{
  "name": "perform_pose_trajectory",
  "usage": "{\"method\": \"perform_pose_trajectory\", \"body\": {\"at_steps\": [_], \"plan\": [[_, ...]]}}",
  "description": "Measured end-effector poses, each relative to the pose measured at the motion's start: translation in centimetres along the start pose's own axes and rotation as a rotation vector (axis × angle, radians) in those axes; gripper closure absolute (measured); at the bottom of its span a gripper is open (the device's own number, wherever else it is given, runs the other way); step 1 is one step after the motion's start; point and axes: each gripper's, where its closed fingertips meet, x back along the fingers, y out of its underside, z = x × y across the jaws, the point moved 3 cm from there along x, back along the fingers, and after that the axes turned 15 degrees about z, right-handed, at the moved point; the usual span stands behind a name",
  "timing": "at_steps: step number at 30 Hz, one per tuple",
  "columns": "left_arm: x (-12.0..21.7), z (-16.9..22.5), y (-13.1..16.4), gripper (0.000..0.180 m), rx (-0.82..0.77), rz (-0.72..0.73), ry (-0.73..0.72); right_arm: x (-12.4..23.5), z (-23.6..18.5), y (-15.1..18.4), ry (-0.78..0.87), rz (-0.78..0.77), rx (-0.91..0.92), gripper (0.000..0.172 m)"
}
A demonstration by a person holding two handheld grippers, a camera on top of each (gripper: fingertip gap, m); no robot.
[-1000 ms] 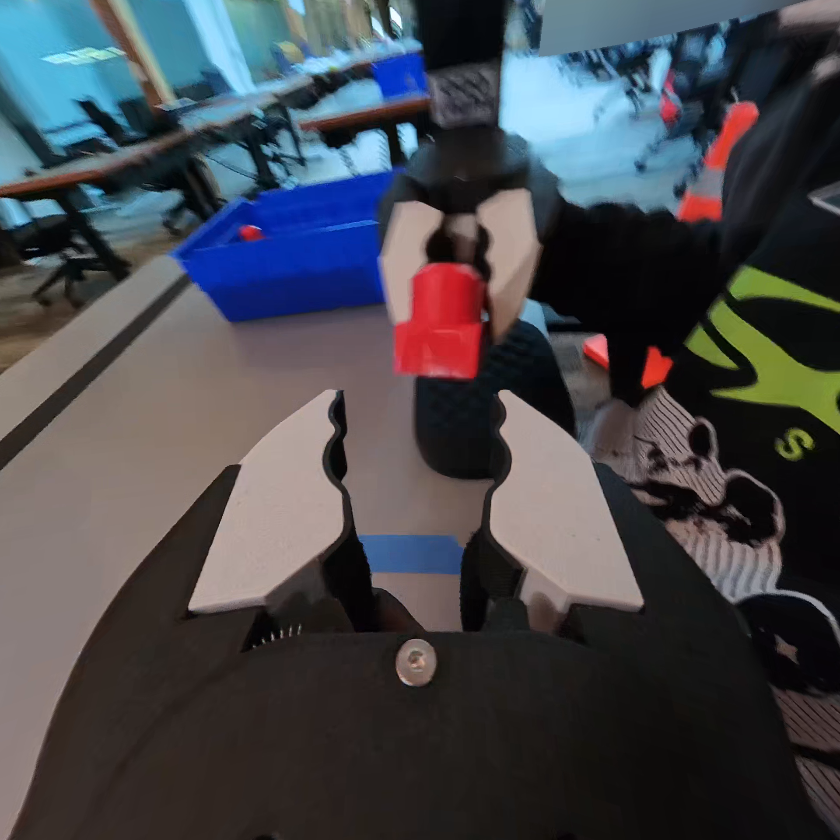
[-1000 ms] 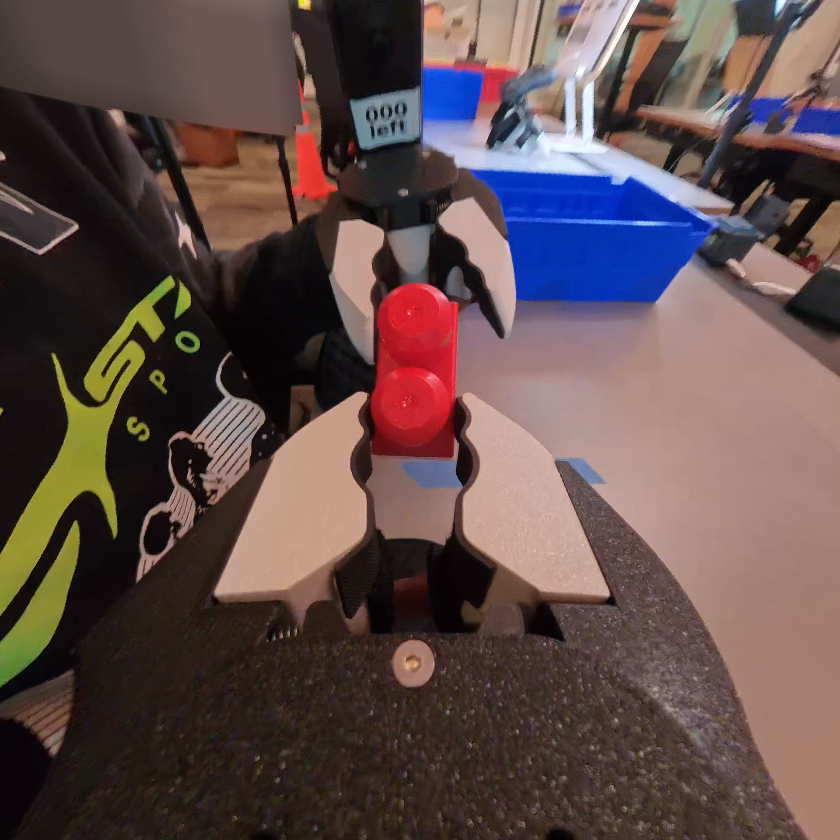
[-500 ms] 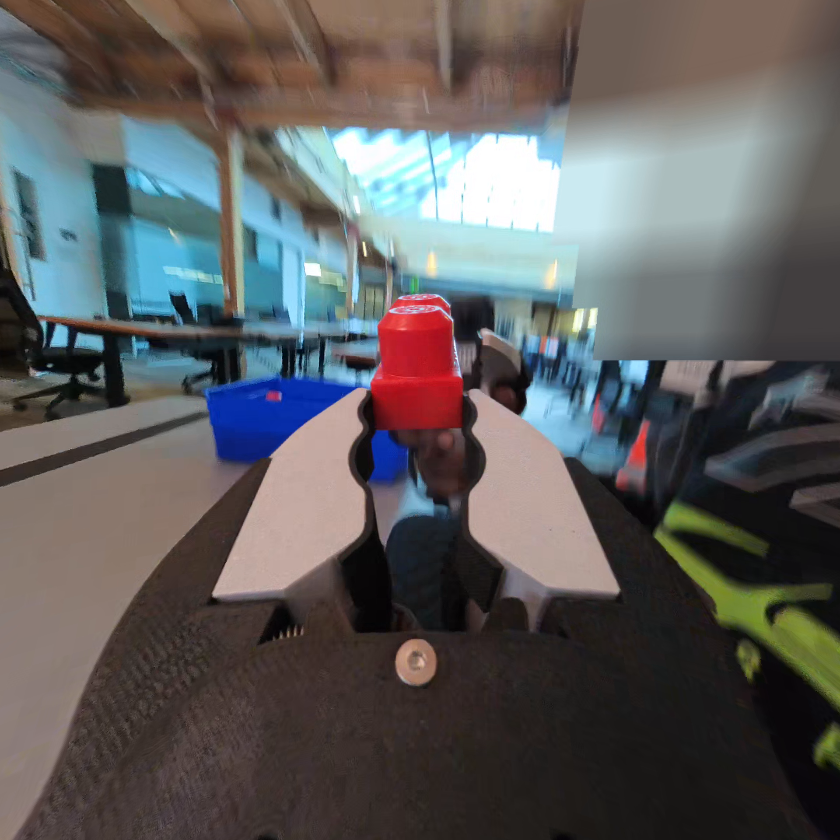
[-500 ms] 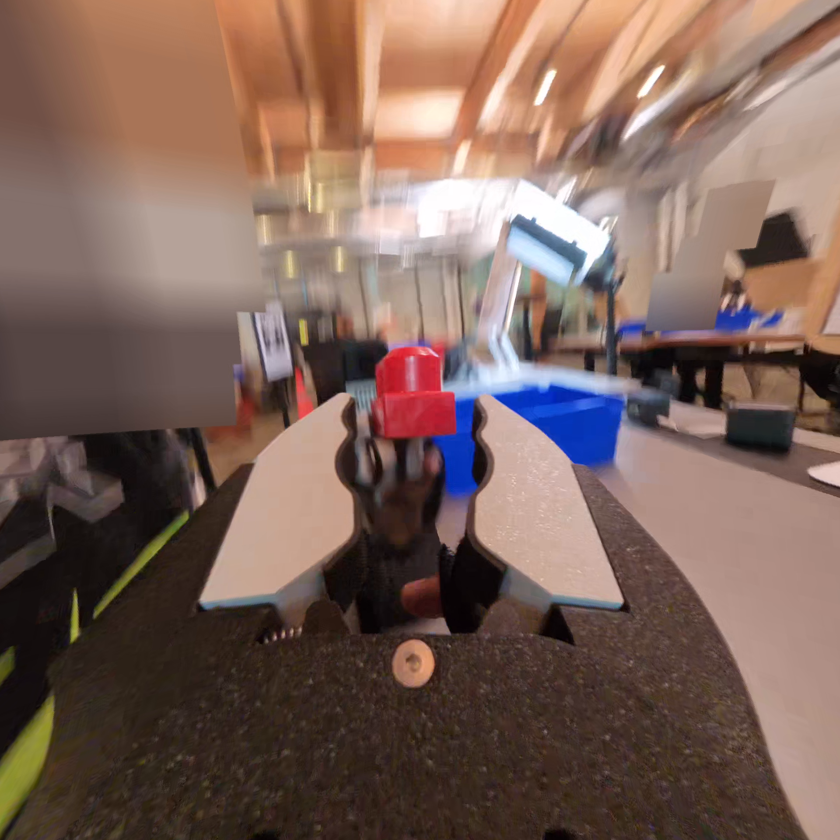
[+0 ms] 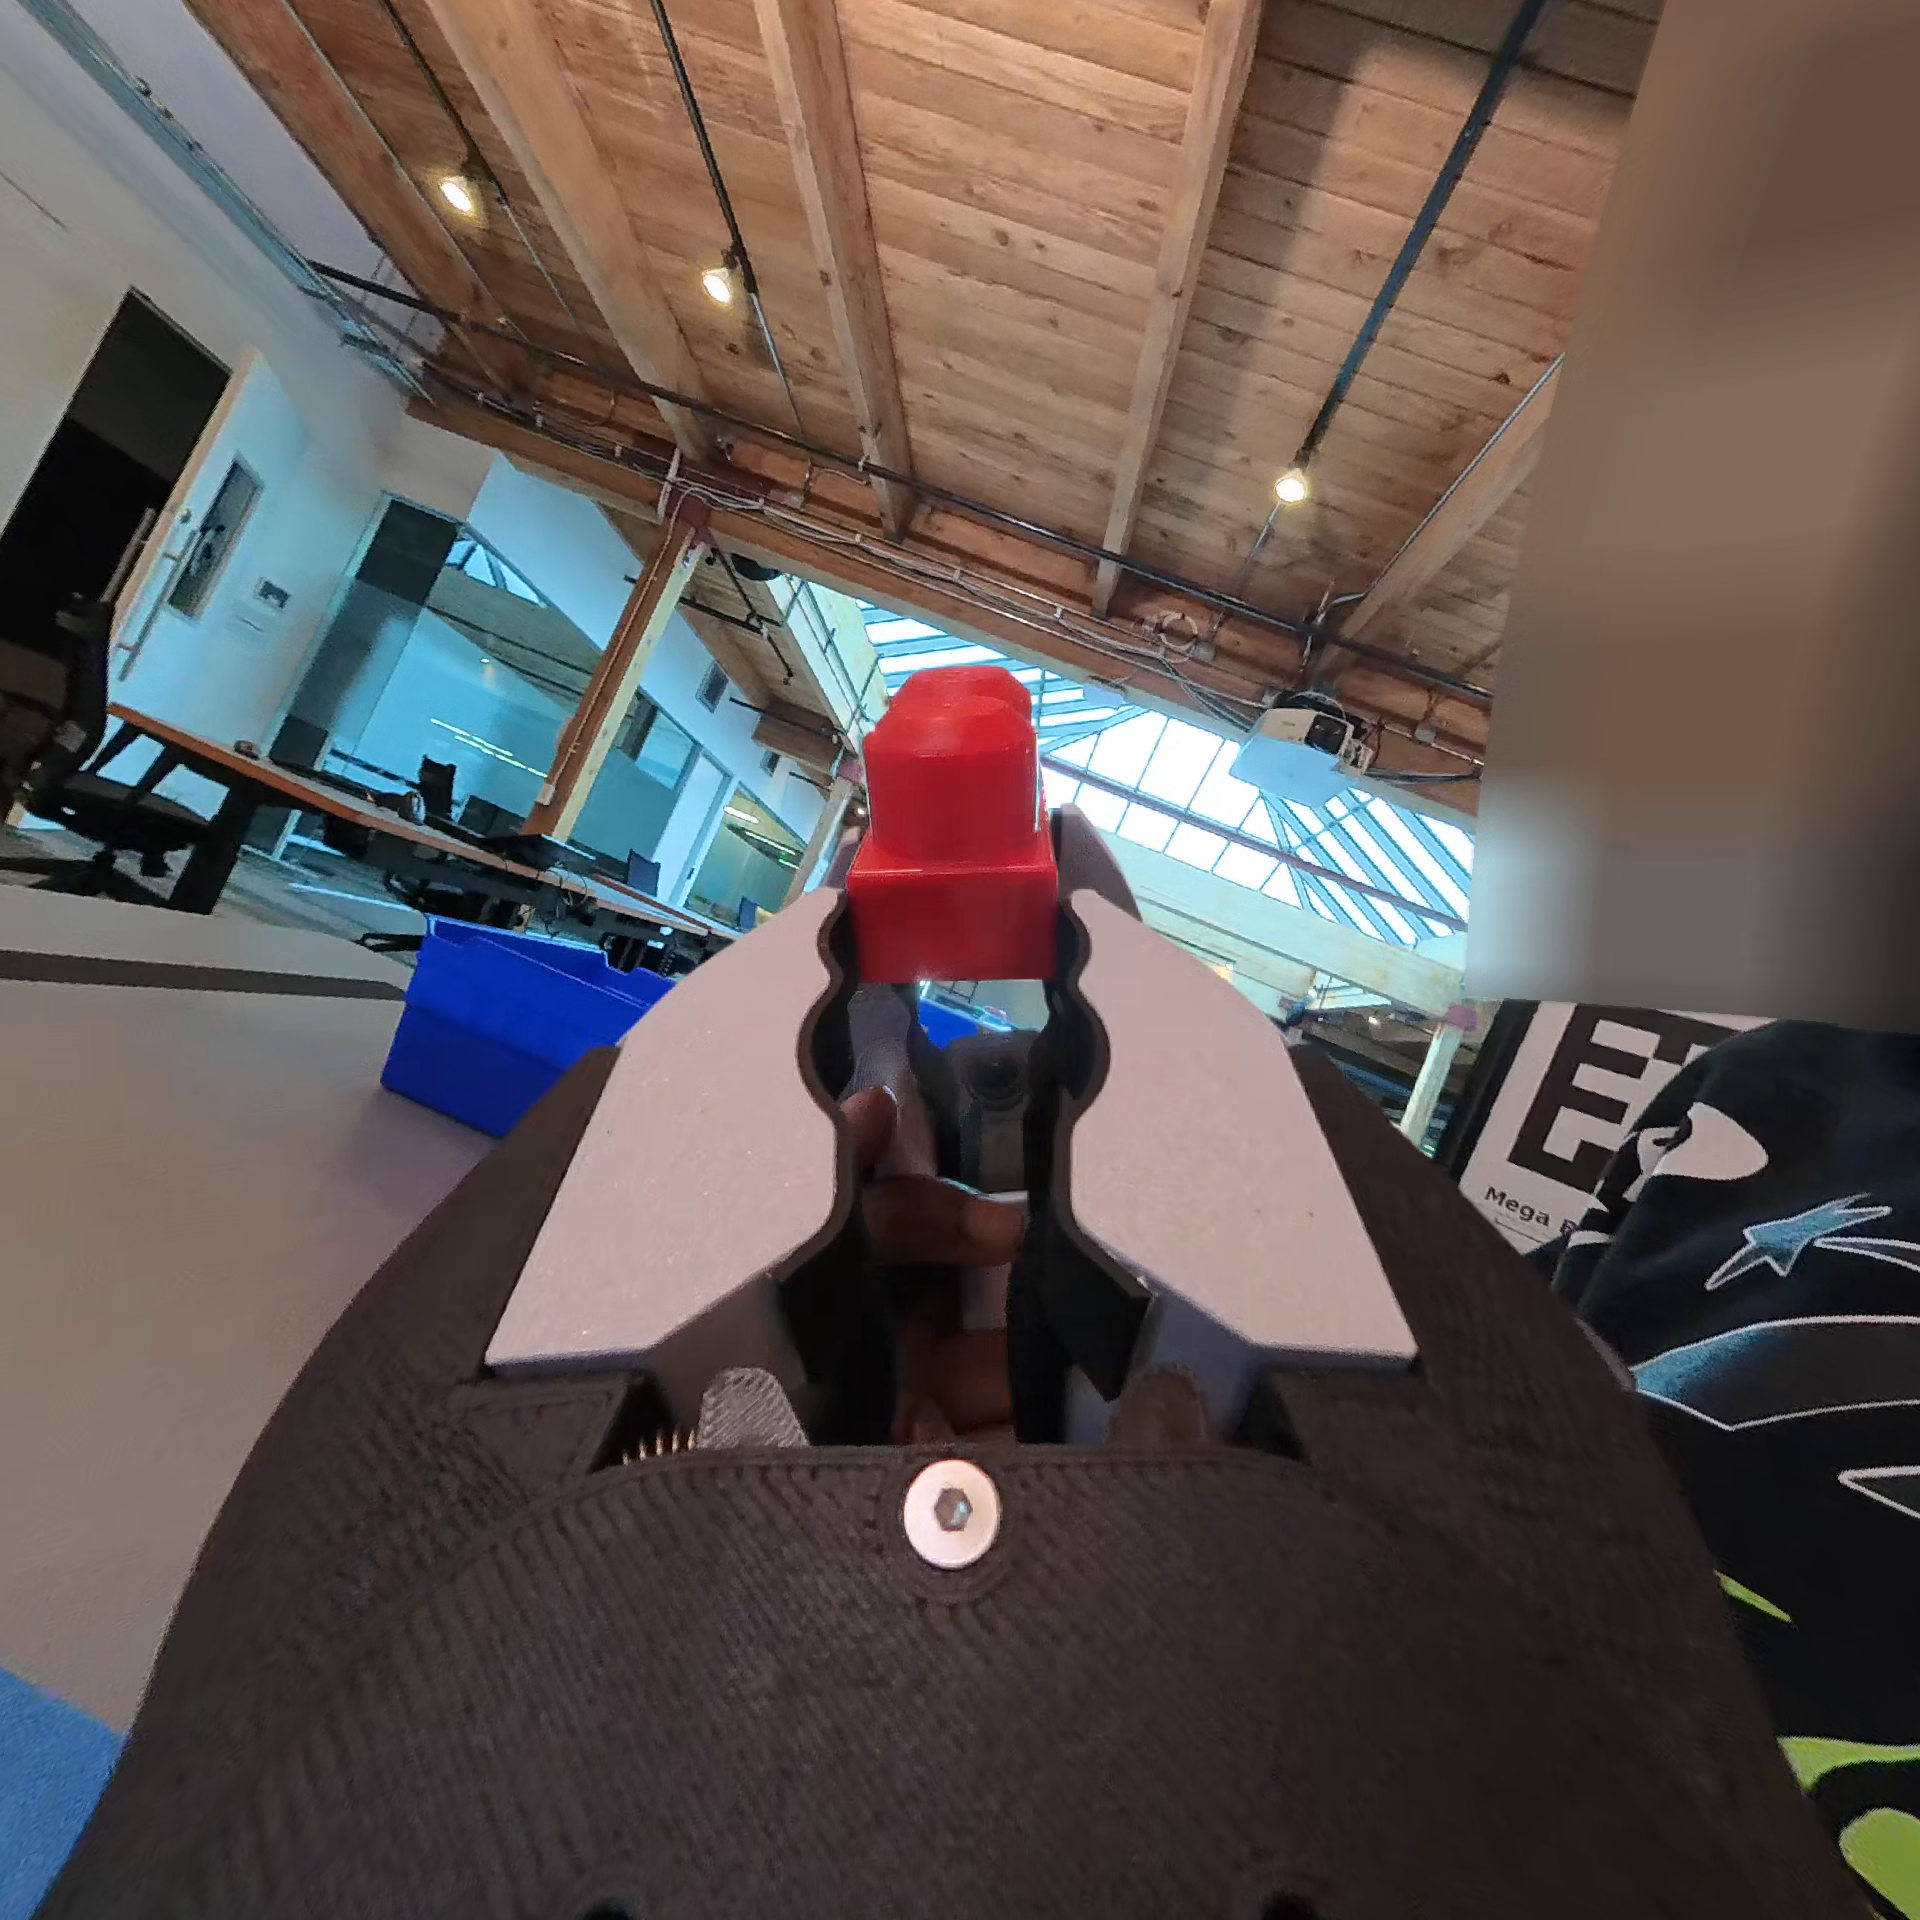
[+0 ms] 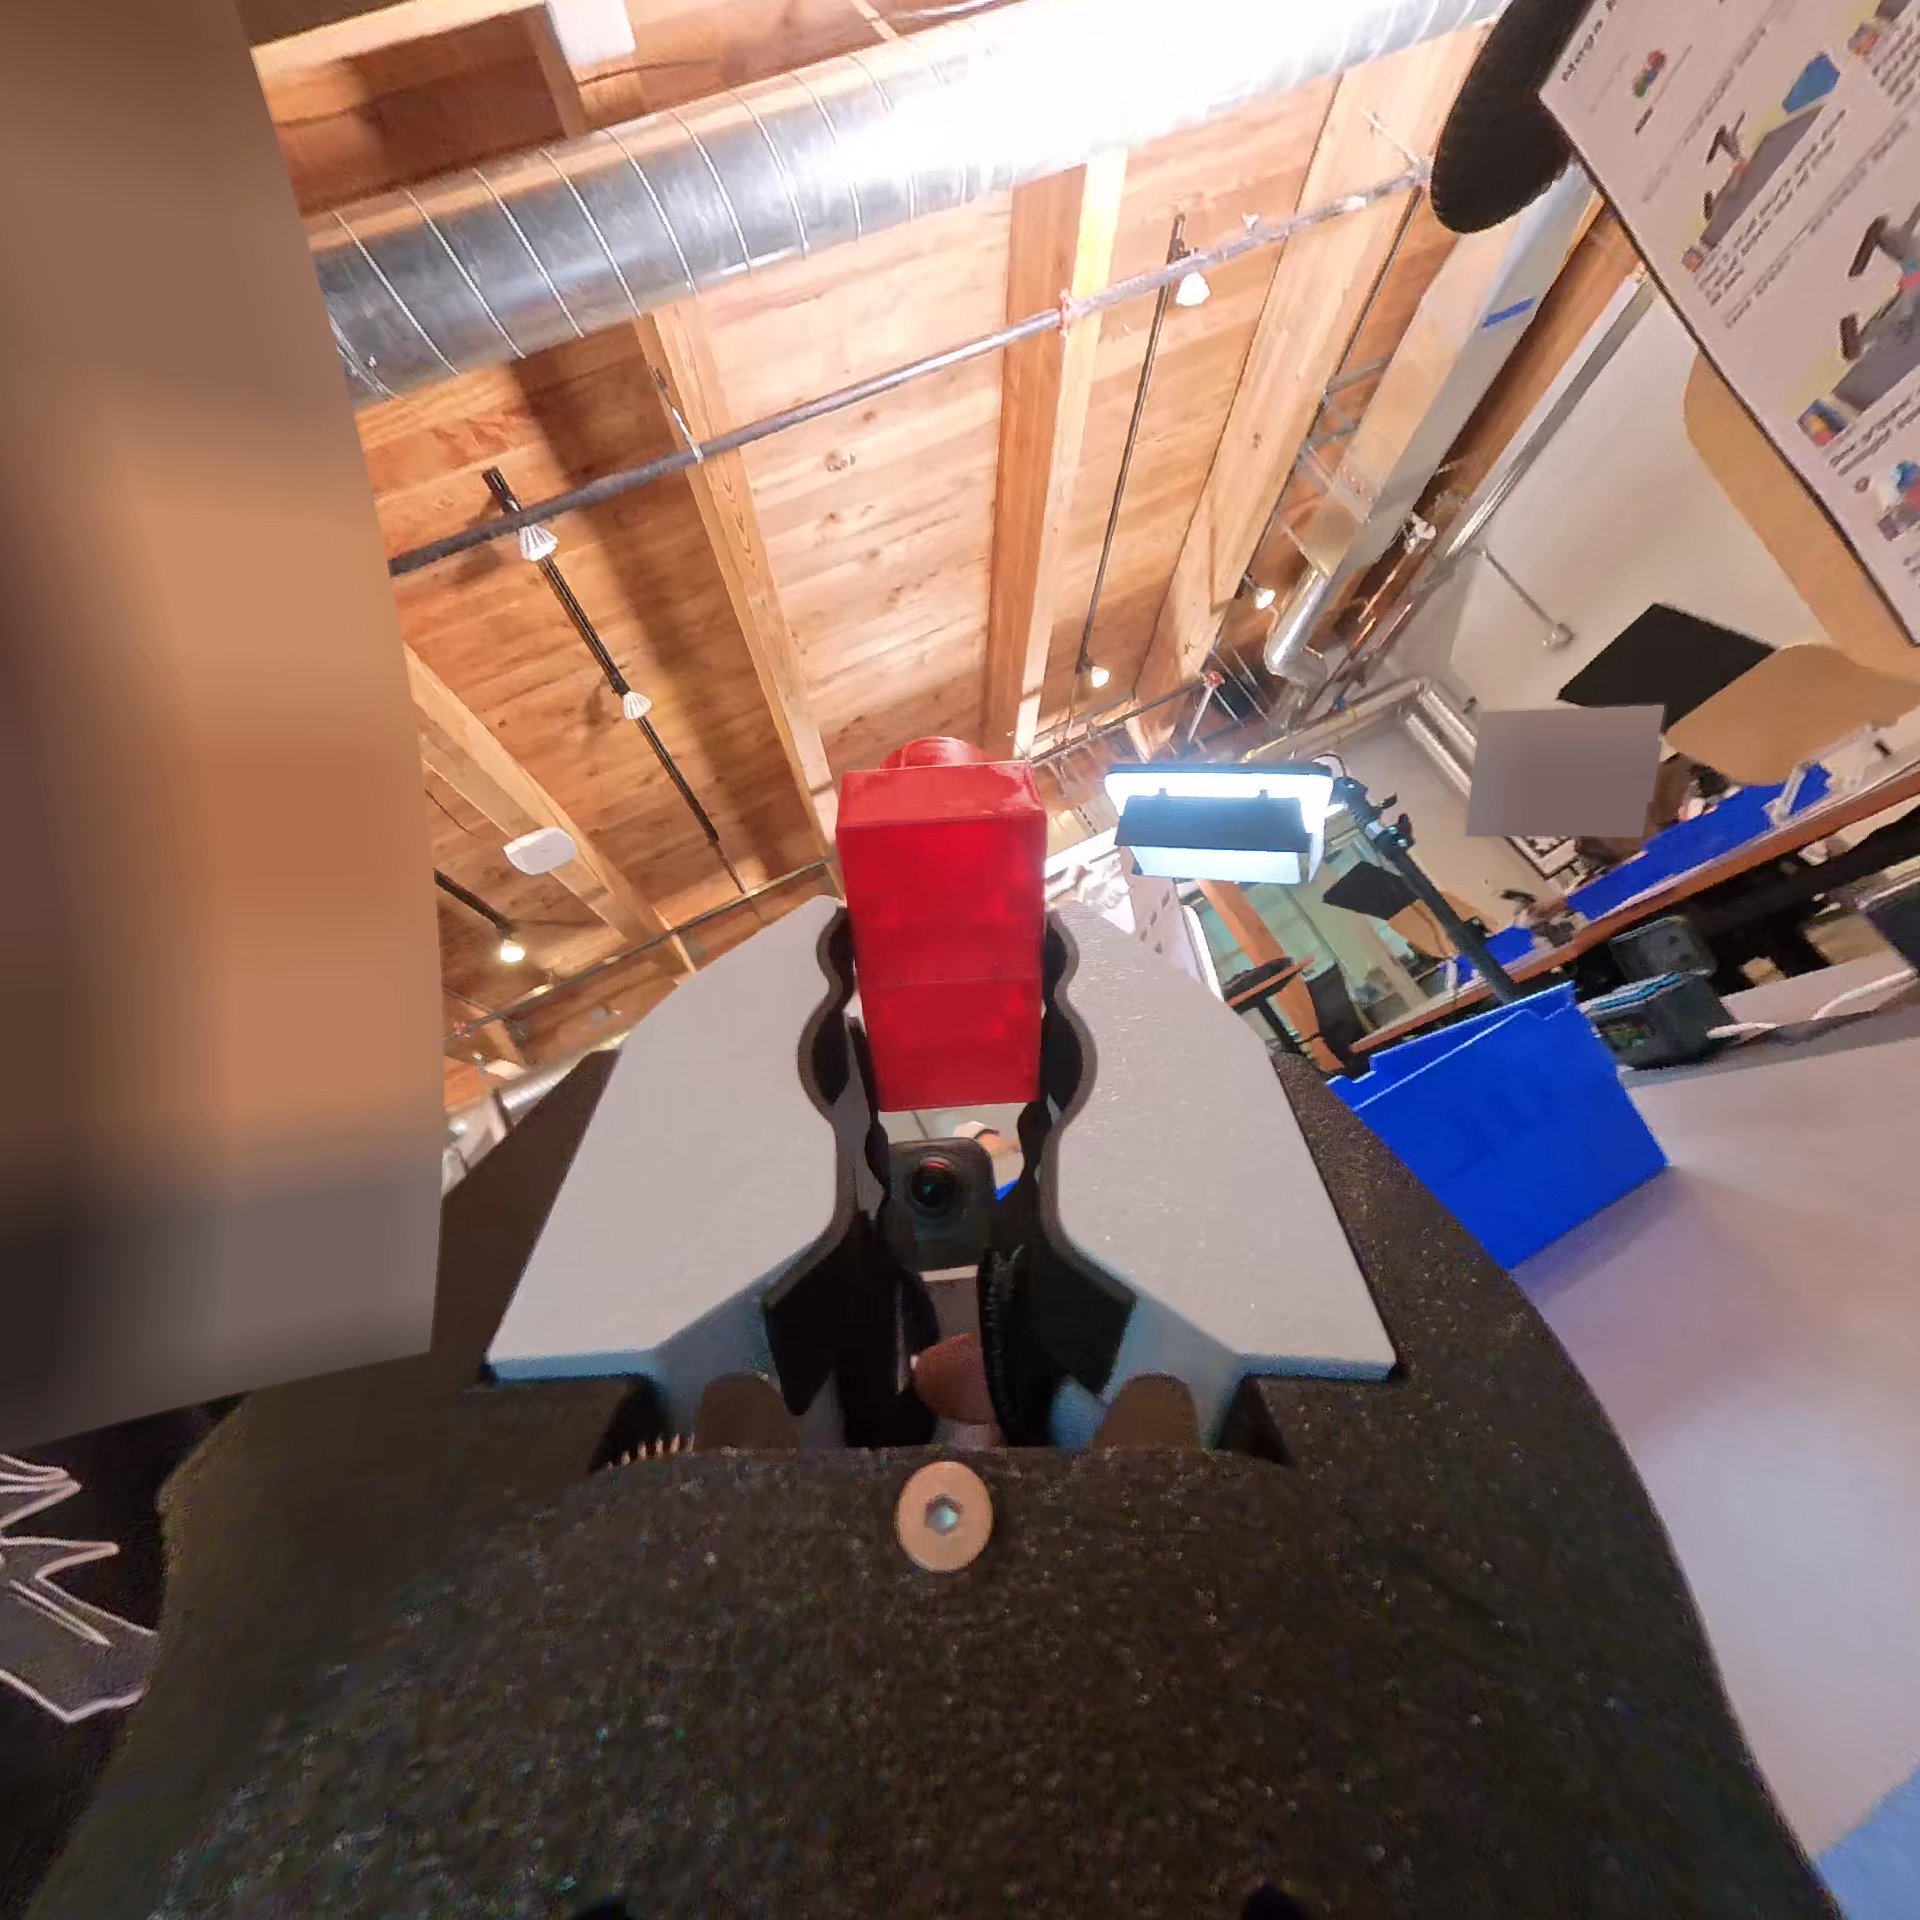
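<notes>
- While both grippers tilt up toward the wooden plank ceiling (image 5: 997, 260), one red plastic building block (image 5: 951, 862) sits between them, gripped from two sides.
- Writing: a white sign with big black letters (image 5: 1558, 1112) stands at the right of the left wrist view, and a white poster with small pictures and print (image 6: 1787, 208) hangs at the top right of the right wrist view. Both have words on them.
- The block is bright red and shiny, with a boxy base and round knobs on top. In the left wrist view the knobs point up. In the right wrist view you see its smooth long side, with one knob peeking over the far end.
- The left gripper (image 5: 951, 925) has its grey fingers (image 5: 727, 1091) set narrow, and the tips squeeze the block's base on both sides.
- The right gripper (image 6: 940, 987) is narrow too. Its grey fingers (image 6: 1174, 1122) press the block's long sides, and the block pokes out past the tips.
- The block is up in the air, above the grey table (image 5: 156, 1143).
- A blue plastic bin (image 5: 499, 1023) rests on the table, well behind the fingers.
- A bright flat lamp on a stand (image 6: 1216, 831) shines to the right of the block.
</notes>
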Motion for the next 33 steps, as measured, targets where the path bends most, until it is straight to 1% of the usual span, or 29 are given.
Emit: {"method": "perform_pose_trajectory", "body": {"at_steps": [3, 5, 6, 7, 8, 11, 14, 16, 19, 22, 25, 26, 28, 30, 33], "plan": [[0.0, -0.1, 0.4, 0.144, -0.005, -0.074, 0.012, 0.3, 0.1, -0.3, -0.011, -0.043, 0.032, 0.138], [0.0, -0.1, 0.0, 0.139, -0.01, -0.113, 0.039, 0.5, 0.1, -0.8, -0.023, -0.068, 0.032, 0.138], [0.1, 0.0, -0.2, 0.14, -0.01, -0.135, 0.053, 0.6, 0.0, -0.9, -0.03, -0.085, 0.034, 0.138], [0.1, 0.0, -0.1, 0.146, -0.018, -0.175, 0.066, 0.7, 0.0, -1.0, -0.04, -0.101, 0.038, 0.138], [0.2, 0.0, 0.0, 0.146, -0.035, -0.203, 0.072, 0.7, -0.1, -1.1, -0.044, -0.112, 0.046, 0.138], [0.1, 0.2, 0.2, 0.146, -0.053, -0.2, 0.072, 0.6, -0.3, -1.2, -0.054, -0.103, 0.052, 0.137], [0.1, -0.1, 0.2, 0.146, -0.034, -0.138, 0.034, 0.5, 0.0, -1.0, -0.021, -0.075, 0.023, 0.137], [0.1, -0.3, 0.3, 0.146, -0.029, -0.128, 0.018, 0.6, 0.2, -0.4, -0.013, -0.081, 0.001, 0.133], [0.1, -0.2, 0.4, 0.146, -0.041, -0.136, 0.019, 0.7, 0.3, -0.5, -0.014, -0.061, -0.004, 0.136], [0.1, -0.1, 0.5, 0.146, -0.041, -0.149, 0.025, 0.7, 0.2, -0.5, -0.025, -0.085, 0.019, 0.137], [0.0, 0.2, 0.7, 0.146, -0.048, -0.197, 0.04, 0.8, -0.1, -0.9, -0.042, -0.099, 0.031, 0.137], [0.0, 0.2, 0.7, 0.143, -0.056, -0.218, 0.04, 0.9, -0.2, -1.3, -0.053, -0.092, 0.029, 0.137], [0.2, 0.0, 0.3, 0.132, -0.098, -0.265, 0.033, 1.1, -0.5, -2.3, -0.08, -0.086, 0.035, 0.137], [0.7, -0.4, -0.6, 0.129, -0.155, -0.314, 0.014, 1.6, -0.5, -3.1, -0.11, -0.113, 0.066, 0.137], [2.1, -1.0, -3.4, 0.126, -0.264, -0.375, -0.042, 2.5, -0.2, -4.0, -0.137, -0.118, 0.09, 0.137]]}}
